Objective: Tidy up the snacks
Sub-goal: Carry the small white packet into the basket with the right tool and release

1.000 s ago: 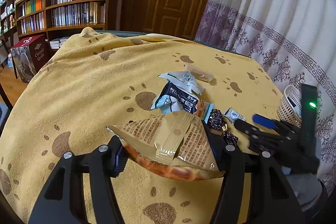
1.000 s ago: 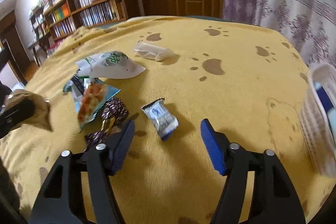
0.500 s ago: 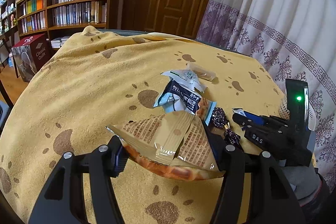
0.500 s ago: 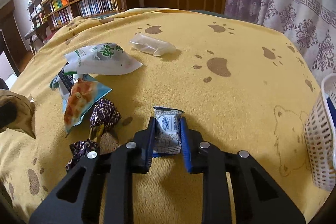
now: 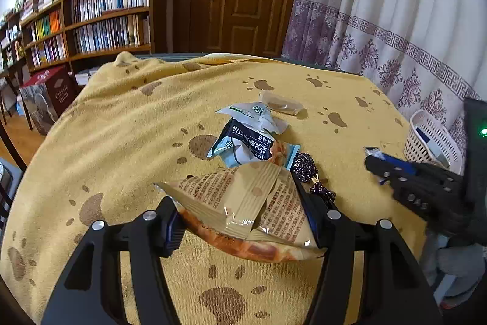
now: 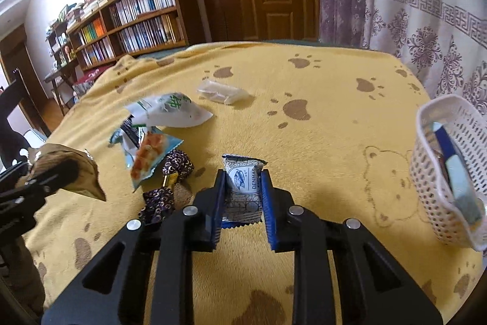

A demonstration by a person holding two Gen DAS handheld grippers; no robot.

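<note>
Both tools are matte black plastic. The left tongs (image 5: 243, 221) have open triangular frames, round silver screw heads and blue pads (image 5: 171, 229) inside the tips. The right tongs (image 6: 243, 203) match, with blue pads (image 6: 269, 209) and silver screws. Seen from the left camera, a green light (image 5: 482, 131) glows on the right tool's body.

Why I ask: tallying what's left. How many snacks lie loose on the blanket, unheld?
6: clear-wrapped snack farthest; white-green packet; navy packet under it; blue-orange packet; purple candy and second purple candy nearest. More may hide beneath.
</note>
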